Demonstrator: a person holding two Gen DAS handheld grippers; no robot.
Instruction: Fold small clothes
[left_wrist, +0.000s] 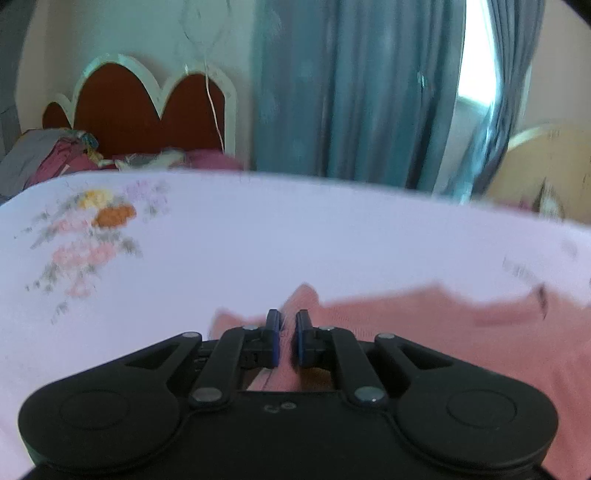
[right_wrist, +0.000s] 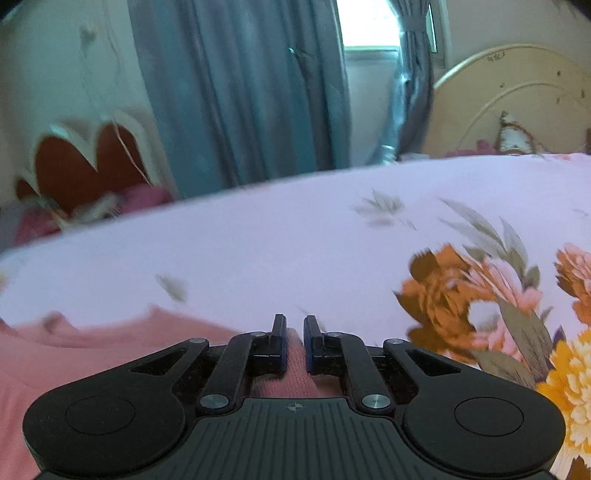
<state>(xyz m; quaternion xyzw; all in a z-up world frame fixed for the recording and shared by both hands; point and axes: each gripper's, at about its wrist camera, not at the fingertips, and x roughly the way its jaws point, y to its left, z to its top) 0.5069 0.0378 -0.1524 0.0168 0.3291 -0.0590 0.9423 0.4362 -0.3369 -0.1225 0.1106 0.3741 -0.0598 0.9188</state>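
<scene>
A pink knit garment (left_wrist: 424, 325) lies on the pale lilac floral bedsheet (left_wrist: 258, 236). My left gripper (left_wrist: 288, 328) is shut on a corner of the garment, with pink cloth pinched between the blue-padded fingers. In the right wrist view the same pink garment (right_wrist: 92, 354) spreads to the left, and my right gripper (right_wrist: 294, 332) is shut on another corner of it, cloth bunched between the fingers. Both grippers sit low over the bed. Both views are motion-blurred.
A red headboard with white scalloped trim (left_wrist: 147, 107) and piled clothes (left_wrist: 55, 155) stand at the far left. Blue-grey curtains (left_wrist: 351, 92) and a bright window (right_wrist: 369, 22) lie behind. A beige round board (right_wrist: 517, 103) leans at the right. Large flower prints (right_wrist: 480, 295) mark the sheet.
</scene>
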